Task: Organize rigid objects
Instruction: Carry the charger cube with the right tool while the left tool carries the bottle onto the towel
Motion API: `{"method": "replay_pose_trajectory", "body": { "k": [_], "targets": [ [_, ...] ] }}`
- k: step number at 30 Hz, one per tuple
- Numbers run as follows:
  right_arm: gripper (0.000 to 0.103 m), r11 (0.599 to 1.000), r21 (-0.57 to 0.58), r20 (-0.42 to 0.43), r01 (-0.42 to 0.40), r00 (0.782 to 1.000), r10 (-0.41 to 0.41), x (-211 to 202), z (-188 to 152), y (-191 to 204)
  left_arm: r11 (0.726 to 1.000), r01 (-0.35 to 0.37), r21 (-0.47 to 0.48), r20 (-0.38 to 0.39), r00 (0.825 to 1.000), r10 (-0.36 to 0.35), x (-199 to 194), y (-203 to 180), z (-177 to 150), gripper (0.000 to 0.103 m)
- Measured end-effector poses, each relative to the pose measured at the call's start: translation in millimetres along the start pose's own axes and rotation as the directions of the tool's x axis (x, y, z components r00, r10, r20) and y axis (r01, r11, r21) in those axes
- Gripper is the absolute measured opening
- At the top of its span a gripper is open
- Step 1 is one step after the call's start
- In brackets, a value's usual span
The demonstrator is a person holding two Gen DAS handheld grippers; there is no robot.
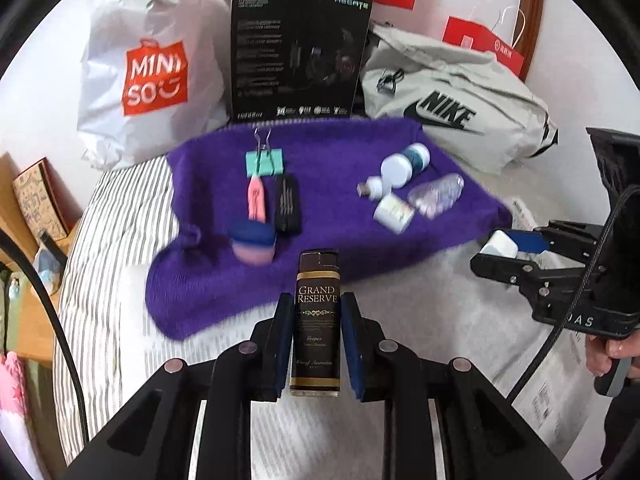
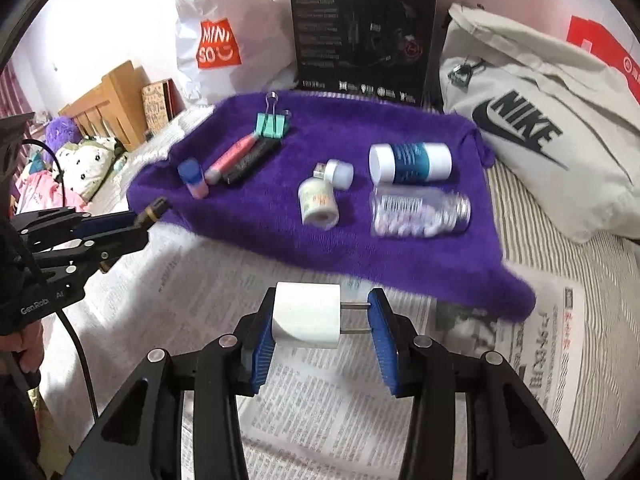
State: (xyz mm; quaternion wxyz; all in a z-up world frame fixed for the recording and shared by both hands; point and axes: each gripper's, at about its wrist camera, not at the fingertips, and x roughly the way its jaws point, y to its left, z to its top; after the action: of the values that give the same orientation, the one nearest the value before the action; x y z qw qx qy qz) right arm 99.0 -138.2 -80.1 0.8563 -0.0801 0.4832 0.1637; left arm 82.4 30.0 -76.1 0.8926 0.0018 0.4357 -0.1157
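Note:
My left gripper [image 1: 317, 322] is shut on a dark "Grand Reserve" bottle [image 1: 318, 320], held just in front of the purple towel [image 1: 340, 152]. My right gripper [image 2: 320, 318] is shut on a white plug adapter [image 2: 306, 316], gripped between its body and its prongs above newspaper. On the towel, a left group holds a teal binder clip [image 2: 273, 123], a pink pen [image 2: 234, 154], a black pen [image 2: 250, 162] and a blue-pink eraser [image 2: 192, 178]. A right group holds a blue-label bottle [image 2: 410, 162], a clear pill bottle [image 2: 420, 212], a small jar [image 2: 319, 204] and a white USB stick [image 2: 336, 172].
A Miniso bag [image 1: 154, 68], a black headset box [image 1: 298, 52] and a grey Nike bag [image 1: 452, 100] stand behind the towel. Newspaper [image 2: 320, 412] covers the striped bed sheet [image 1: 108, 248]. A wooden bed frame [image 2: 112, 104] and soft toys lie to the left.

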Motion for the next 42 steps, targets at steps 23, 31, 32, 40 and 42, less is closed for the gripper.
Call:
{"method": "replay_pose_trajectory", "body": {
  "k": [23,31,32,40,42],
  "targets": [
    [0.044,0.998,0.046,0.005,0.051,0.999,-0.051,118.7,165.6,-58.7,0.999,-0.003,-0.033,0.004,1.000,0.003,33.2,33.7,67.3,0.023],
    [0.044,0.997,0.030,-0.101,0.078,0.992,-0.075,160.2,157.8,-61.4,0.999,0.021,-0.027,-0.020,1.000,-0.021,47.6,29.7,71.9,0.023],
    [0.044,0.997,0.029,-0.094,0.077,0.993,-0.074,160.6,156.9,-61.6,0.999,0.020,-0.028,-0.018,1.000,-0.020,48.2,29.8,72.1,0.023],
    [0.048,0.999,0.015,-0.112,0.048,0.993,-0.046,159.9,149.8,-63.9,0.999,0.023,-0.026,-0.041,0.999,-0.024,56.5,28.6,72.0,0.023],
    [0.051,0.999,0.022,-0.119,0.025,0.993,-0.022,157.6,148.0,-66.3,0.999,0.024,-0.026,-0.047,0.999,-0.025,58.9,28.7,72.2,0.023]
  ]
}}
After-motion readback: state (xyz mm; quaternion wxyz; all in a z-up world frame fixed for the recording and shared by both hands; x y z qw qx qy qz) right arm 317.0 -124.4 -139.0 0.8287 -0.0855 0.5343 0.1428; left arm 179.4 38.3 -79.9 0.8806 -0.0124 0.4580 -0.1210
